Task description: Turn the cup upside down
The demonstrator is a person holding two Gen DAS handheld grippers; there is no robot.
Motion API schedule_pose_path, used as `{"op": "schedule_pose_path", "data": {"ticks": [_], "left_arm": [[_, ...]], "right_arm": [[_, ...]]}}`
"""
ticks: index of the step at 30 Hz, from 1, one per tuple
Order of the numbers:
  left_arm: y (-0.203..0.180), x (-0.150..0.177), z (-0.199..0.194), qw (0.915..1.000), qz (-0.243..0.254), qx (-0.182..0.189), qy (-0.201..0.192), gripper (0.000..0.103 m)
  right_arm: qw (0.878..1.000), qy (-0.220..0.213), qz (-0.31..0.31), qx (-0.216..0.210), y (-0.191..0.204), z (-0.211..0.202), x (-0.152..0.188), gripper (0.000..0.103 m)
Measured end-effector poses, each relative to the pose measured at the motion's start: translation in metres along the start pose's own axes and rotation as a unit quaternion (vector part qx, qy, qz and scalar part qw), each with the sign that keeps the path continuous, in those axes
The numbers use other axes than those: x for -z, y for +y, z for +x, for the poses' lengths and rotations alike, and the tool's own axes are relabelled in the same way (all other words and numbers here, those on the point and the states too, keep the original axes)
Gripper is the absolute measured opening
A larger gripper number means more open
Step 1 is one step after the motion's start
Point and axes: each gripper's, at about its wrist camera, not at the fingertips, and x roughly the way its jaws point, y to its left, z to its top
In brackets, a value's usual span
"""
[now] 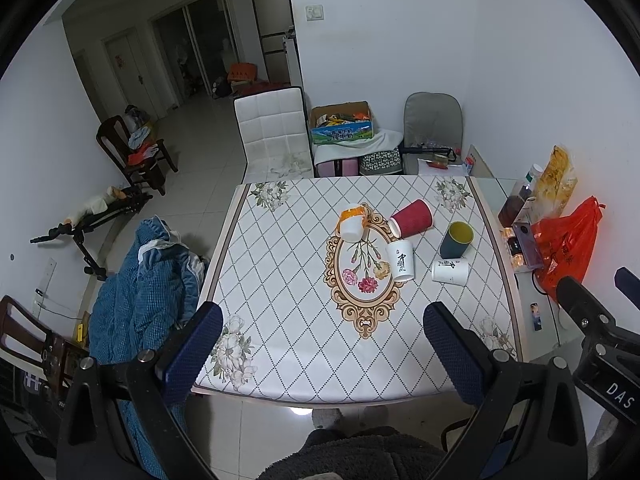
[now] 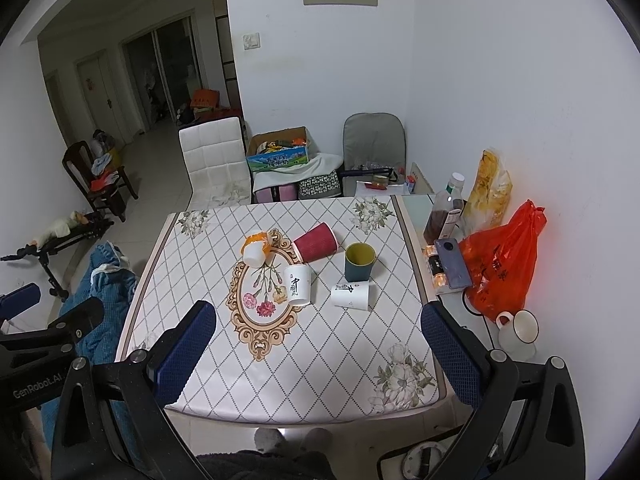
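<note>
Both the left tongs (image 1: 322, 340) and the right tongs (image 2: 318, 338) are spread wide and hold nothing, poised over the near edge of the counter (image 2: 320, 380), well short of the cups.

The only cup standing mouth-up is the teal cup with the yellow lining (image 2: 359, 262), right of centre; judged from the task, it is the one to flip.

The main risk is crowding. A white cup lying on its side (image 2: 350, 296) rests just in front of the teal cup, and a red ribbed cup (image 2: 316, 242), also on its side, lies just to its left. A low approach from the near side would likely nudge the white one and set it rolling.

Another white printed cup (image 2: 298, 290) stands upside down near the middle, and an orange-and-white cup (image 2: 255, 249) lies tipped farther left.

At the right edge sit a phone (image 2: 452, 262), a red plastic bag (image 2: 502, 264) and a white mug (image 2: 518, 332), which a wide swing could catch.
</note>
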Motion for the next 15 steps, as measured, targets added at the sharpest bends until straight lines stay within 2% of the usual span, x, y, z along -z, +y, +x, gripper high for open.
{"op": "schedule_pose_path", "data": {"ticks": [15], "left_arm": [[-0.0057, 0.0050, 0.0016, 1.0000, -0.004, 0.000, 0.000, 0.103]], "right_arm": [[1.000, 0.004, 0.000, 0.000, 0.0011, 0.0079, 0.0020, 0.103]]}}
